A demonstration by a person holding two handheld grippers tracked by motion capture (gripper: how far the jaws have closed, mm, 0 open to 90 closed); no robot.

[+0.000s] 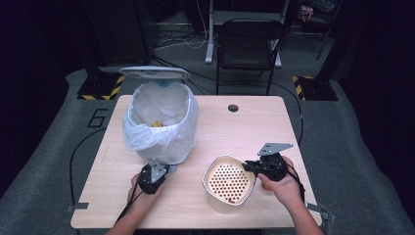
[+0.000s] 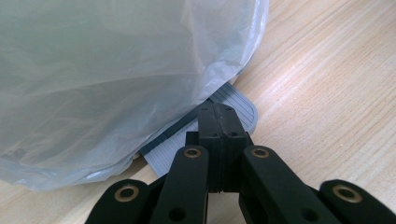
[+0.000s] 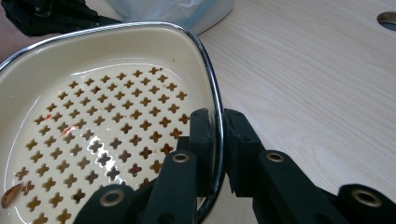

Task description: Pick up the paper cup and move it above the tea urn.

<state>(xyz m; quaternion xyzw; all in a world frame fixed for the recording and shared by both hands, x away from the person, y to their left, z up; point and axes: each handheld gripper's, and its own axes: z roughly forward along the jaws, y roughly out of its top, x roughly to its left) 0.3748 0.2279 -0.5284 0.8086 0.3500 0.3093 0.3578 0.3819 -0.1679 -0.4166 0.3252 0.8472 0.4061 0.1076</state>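
With its lid up, the lined bin [image 1: 160, 122] waits as the left tool [image 1: 155, 177], jaws together, presses its pedal [image 2: 236, 108]; right of the bin, the right tool [image 1: 250, 166] clamps the strainer bowl [image 1: 229, 183] rim for tipping.

Both tongs are matte black. The left tongs [image 2: 218, 122] have two flat, blocky fingertips, each carried on broad, angular link arms. Round brass-coloured bushings sit at the pivots of those arms, two close behind the fingertips and two more farther back, with small dark screw holes beside them. The right tongs [image 3: 215, 140] are built the same way, with the same brass rings. On top of the right tongs [image 1: 250, 165] sits a grey three-cornered plate; a smaller grey plate caps the left tongs [image 1: 157, 172]. A black cable trails back from each.
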